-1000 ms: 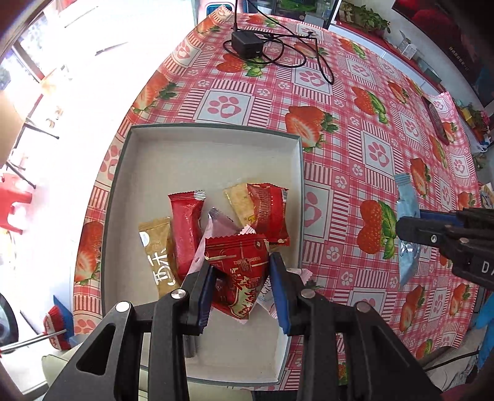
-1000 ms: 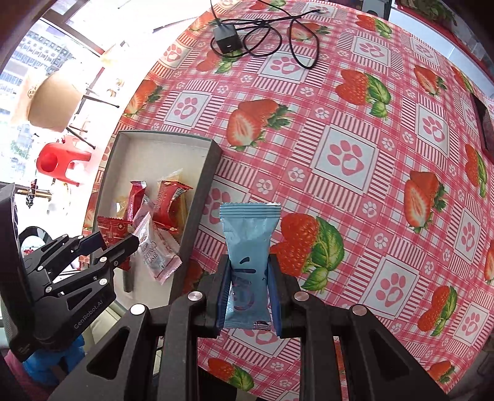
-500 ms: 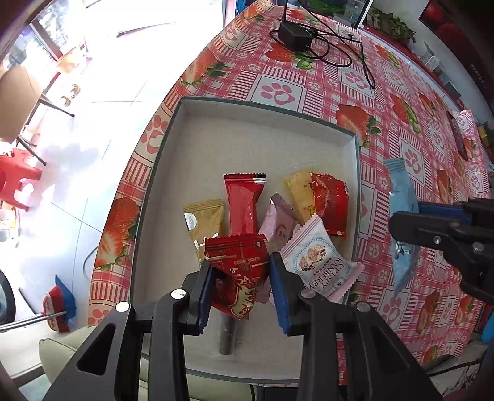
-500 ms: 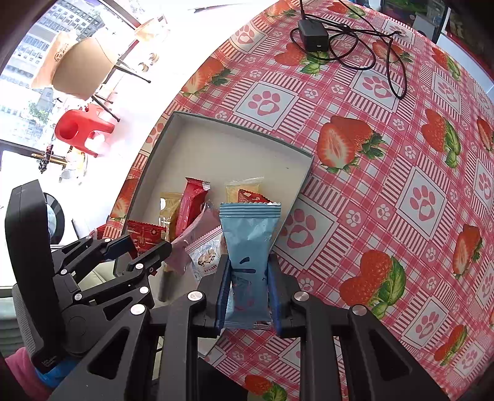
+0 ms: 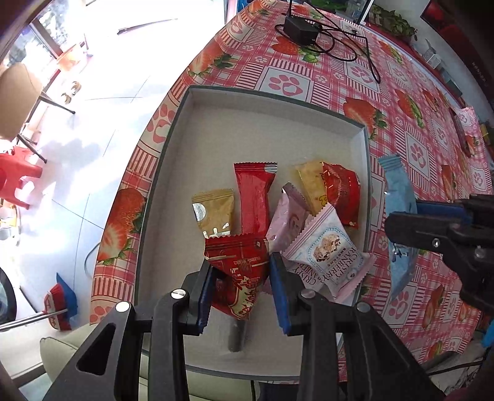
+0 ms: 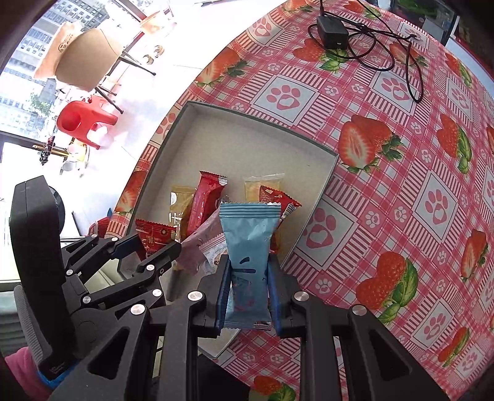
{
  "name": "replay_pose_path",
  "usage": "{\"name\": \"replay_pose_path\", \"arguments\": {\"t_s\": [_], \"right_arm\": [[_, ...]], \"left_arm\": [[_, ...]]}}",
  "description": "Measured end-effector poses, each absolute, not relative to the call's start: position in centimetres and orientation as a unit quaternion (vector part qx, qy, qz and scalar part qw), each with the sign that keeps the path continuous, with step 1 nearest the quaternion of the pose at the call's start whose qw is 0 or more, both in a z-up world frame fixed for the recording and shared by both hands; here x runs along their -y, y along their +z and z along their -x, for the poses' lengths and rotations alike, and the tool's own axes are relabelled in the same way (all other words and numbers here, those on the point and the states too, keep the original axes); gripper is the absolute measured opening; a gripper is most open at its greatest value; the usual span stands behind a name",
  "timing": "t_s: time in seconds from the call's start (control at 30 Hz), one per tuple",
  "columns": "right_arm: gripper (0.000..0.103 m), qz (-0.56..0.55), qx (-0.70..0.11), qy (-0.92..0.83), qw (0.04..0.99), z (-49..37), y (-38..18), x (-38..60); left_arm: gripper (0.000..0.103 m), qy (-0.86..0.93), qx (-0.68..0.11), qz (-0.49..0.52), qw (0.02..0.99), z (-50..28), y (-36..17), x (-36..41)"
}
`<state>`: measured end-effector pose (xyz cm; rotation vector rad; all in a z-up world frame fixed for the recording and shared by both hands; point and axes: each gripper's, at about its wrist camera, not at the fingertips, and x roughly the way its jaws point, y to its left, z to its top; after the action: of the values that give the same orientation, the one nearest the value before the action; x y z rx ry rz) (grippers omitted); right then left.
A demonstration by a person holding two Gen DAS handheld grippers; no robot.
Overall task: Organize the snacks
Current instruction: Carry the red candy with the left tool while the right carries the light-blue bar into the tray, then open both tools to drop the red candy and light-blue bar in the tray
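Observation:
A grey shallow box [image 5: 216, 123] [image 6: 247, 135] sits at the table's left edge and holds several snack packets: a gold one [image 5: 214, 212], a long red one [image 5: 253, 197], a pink one [image 5: 285, 222], a yellow one [image 5: 310, 185], a red one [image 5: 342, 191] and a white-pink cranberry one [image 5: 330, 250]. My left gripper [image 5: 242, 277] [image 6: 145, 250] is shut on a red packet [image 5: 239, 262] [image 6: 152, 236] above the box's near part. My right gripper [image 6: 248, 287] [image 5: 432, 222] is shut on a light-blue packet [image 6: 248, 250] [image 5: 398, 200], held above the box's right wall.
The table wears a red strawberry and paw-print cloth [image 6: 401, 200]. A black power adapter [image 5: 301, 26] [image 6: 333, 34] with a coiled cable lies at the far side. A red stool [image 6: 83, 120] and a chair stand on the floor left of the table.
Both grippers moved left with their packets. The left one now hangs over the box's near part. The right one went from over the cloth to the box's right wall.

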<state>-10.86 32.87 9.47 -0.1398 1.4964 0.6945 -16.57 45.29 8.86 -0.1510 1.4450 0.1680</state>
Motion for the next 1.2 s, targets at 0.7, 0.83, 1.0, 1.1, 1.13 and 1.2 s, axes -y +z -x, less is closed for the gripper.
{"name": "replay_pose_path", "arguments": {"t_s": [0.7, 0.83, 1.0, 1.1, 1.13, 1.2], "right_arm": [[0.024, 0.068, -0.667, 0.316, 0.671, 11.3, 9.2, -34.6], [0.024, 0.069, -0.668, 0.317, 0.669, 11.0, 9.0, -34.9], [0.024, 0.068, -0.671, 0.316, 0.668, 10.3, 8.7, -35.2], [0.024, 0.065, -0.673, 0.315, 0.666, 9.9, 8.6, -35.5], [0.024, 0.065, -0.673, 0.315, 0.666, 9.8, 8.5, -35.7], [0.024, 0.067, -0.673, 0.316, 0.665, 9.6, 8.4, -35.9]], "left_arm": [[0.037, 0.080, -0.669, 0.072, 0.736, 17.2, 7.9, -46.1], [0.037, 0.080, -0.672, 0.072, 0.733, 17.0, 7.6, -46.2], [0.038, 0.077, -0.675, 0.069, 0.730, 16.5, 7.2, -46.1], [0.038, 0.077, -0.677, 0.068, 0.729, 16.2, 7.0, -46.0], [0.038, 0.077, -0.677, 0.068, 0.729, 16.1, 7.0, -46.0], [0.038, 0.077, -0.678, 0.067, 0.728, 15.8, 6.8, -46.0]]}}
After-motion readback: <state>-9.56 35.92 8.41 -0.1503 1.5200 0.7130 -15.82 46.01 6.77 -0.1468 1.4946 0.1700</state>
